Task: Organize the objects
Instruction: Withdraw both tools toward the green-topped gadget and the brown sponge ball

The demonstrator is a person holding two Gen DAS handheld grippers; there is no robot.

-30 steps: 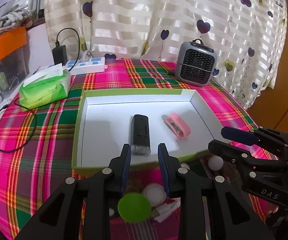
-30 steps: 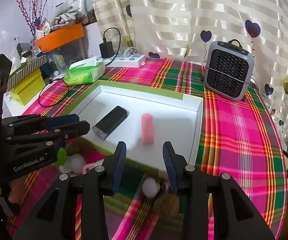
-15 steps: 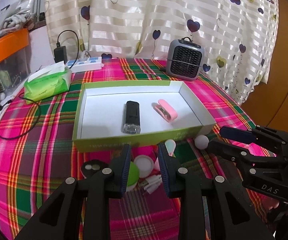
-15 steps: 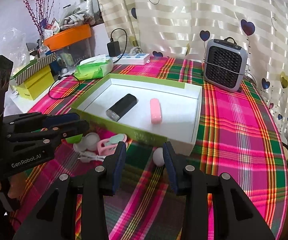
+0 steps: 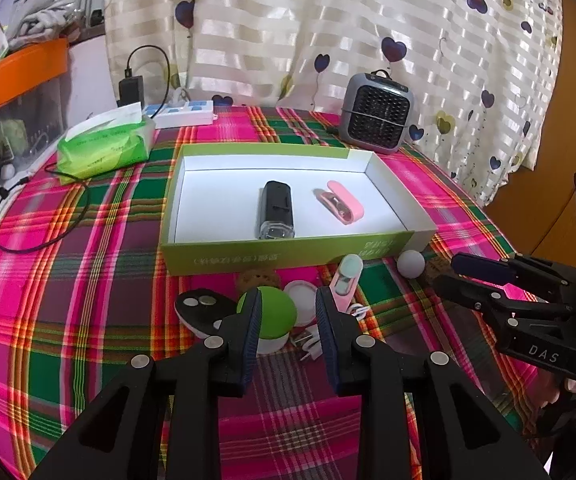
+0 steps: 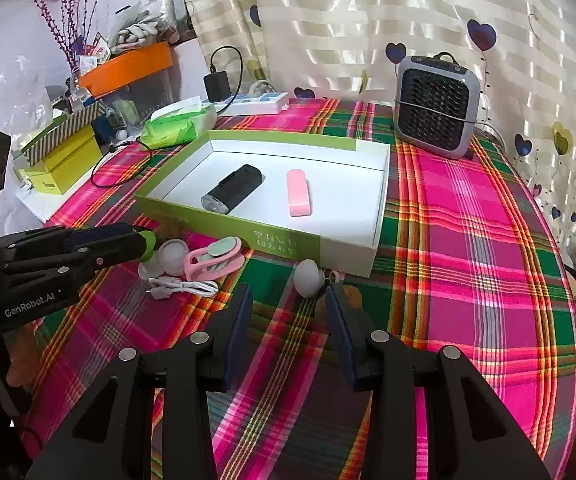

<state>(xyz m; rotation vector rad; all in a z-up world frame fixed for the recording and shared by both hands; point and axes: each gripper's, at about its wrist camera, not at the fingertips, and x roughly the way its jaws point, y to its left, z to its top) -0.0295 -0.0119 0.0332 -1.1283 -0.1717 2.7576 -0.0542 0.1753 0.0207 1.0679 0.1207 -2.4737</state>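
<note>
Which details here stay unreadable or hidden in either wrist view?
- Green dome: left view, partly behind the left gripper finger.
- Brown lump: right view, right gripper finger covers it.
- Box print: too small in both.

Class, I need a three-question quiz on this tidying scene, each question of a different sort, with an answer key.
1. True or false: the black flashlight lies inside the green box.
2. Which lies outside the box? A) pink case B) white ball C) flashlight
3. Fill in: the left gripper hovers over a ____ dome-shaped object.

Key: 1 true; 2 B; 3 green
</note>
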